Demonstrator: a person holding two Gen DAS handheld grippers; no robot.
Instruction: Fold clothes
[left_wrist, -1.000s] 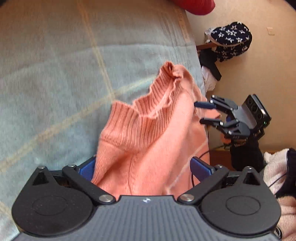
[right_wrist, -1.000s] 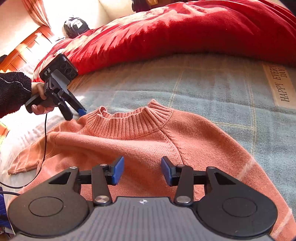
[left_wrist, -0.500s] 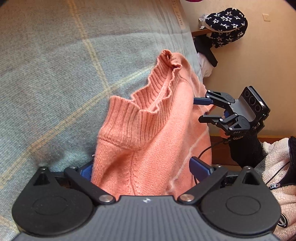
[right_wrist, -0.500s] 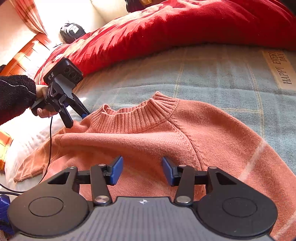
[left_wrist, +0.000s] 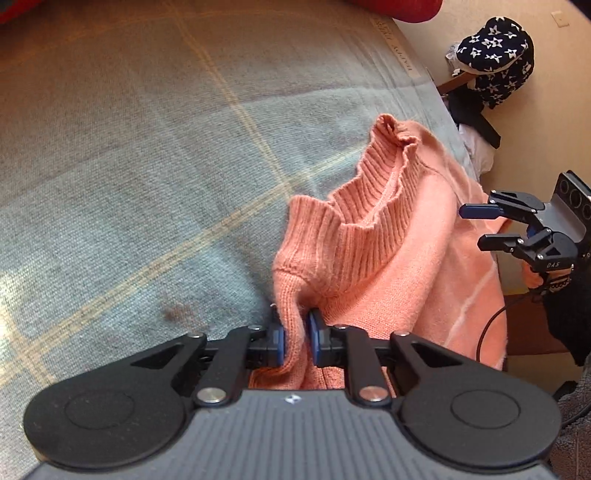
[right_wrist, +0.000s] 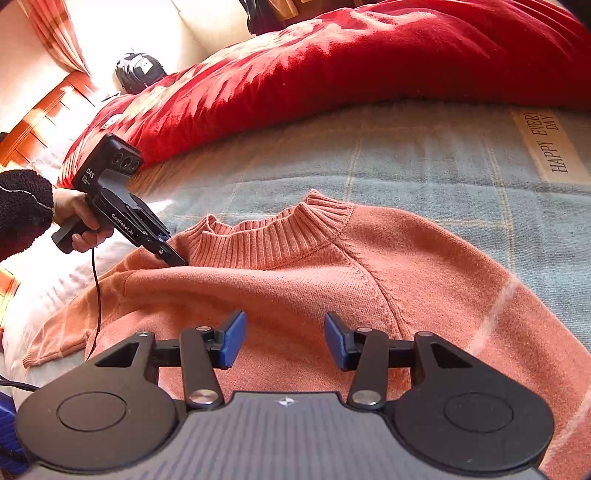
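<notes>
Near the bed's side edge, left gripper jaws are closing on a thin fold of the orange sweater, which may slip free; right gripper jaws hover spread, empty.

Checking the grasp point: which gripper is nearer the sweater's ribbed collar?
Left. The left gripper, jaws closing, pinches the salmon-pink knit sweater just beside its collar; the right gripper hovers open over the chest.

Strong sunlight is thrown from the far left, the crumpled red velvet blanket is glared, and edges are bent by fisheye distortion.
</notes>
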